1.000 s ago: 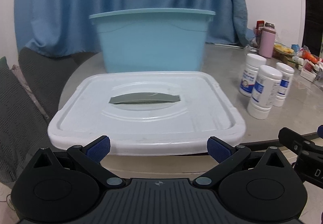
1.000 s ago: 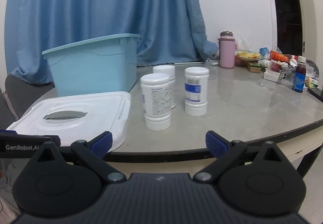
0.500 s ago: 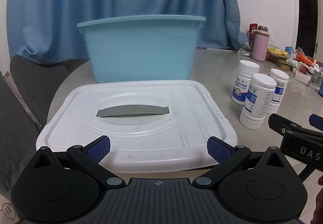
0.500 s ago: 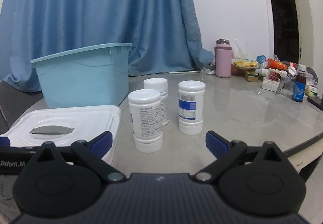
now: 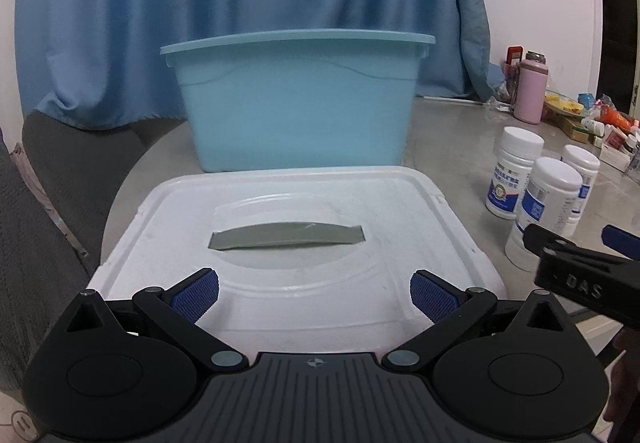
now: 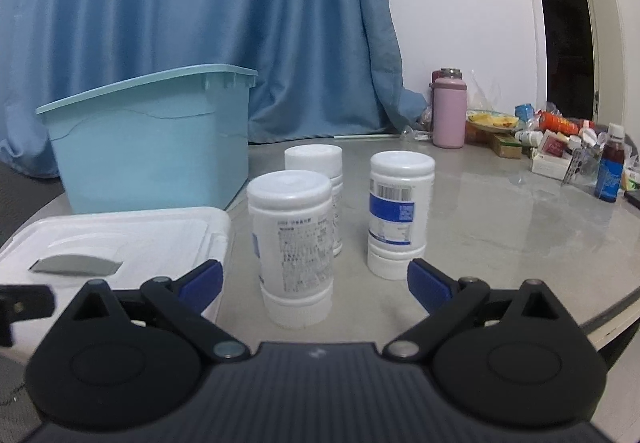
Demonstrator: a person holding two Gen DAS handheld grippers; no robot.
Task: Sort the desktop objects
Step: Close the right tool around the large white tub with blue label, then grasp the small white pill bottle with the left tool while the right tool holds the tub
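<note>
Three white pill bottles stand together on the grey table: the nearest bottle [image 6: 294,243], a blue-labelled bottle [image 6: 398,211] to its right, and a third bottle [image 6: 316,175] behind. My right gripper [image 6: 314,281] is open, its blue pads flanking the nearest bottle from just short of it. A light blue bin [image 5: 296,99] stands open at the back. Its white lid [image 5: 296,239] with a grey handle [image 5: 286,237] lies flat in front. My left gripper [image 5: 314,293] is open over the lid's near edge, holding nothing. The bottles [image 5: 536,203] appear at the right in the left wrist view.
A pink flask [image 6: 449,111], a dark syrup bottle [image 6: 610,171] and several small packets crowd the table's far right. A blue curtain [image 6: 200,23] hangs behind. A grey padded chair [image 5: 44,203] stands at the left, past the table's round edge.
Both grippers have moved forward and risen slightly. The bottles now loom larger in the right wrist view, and the lid fills more of the left wrist view. Both grippers stay open.
</note>
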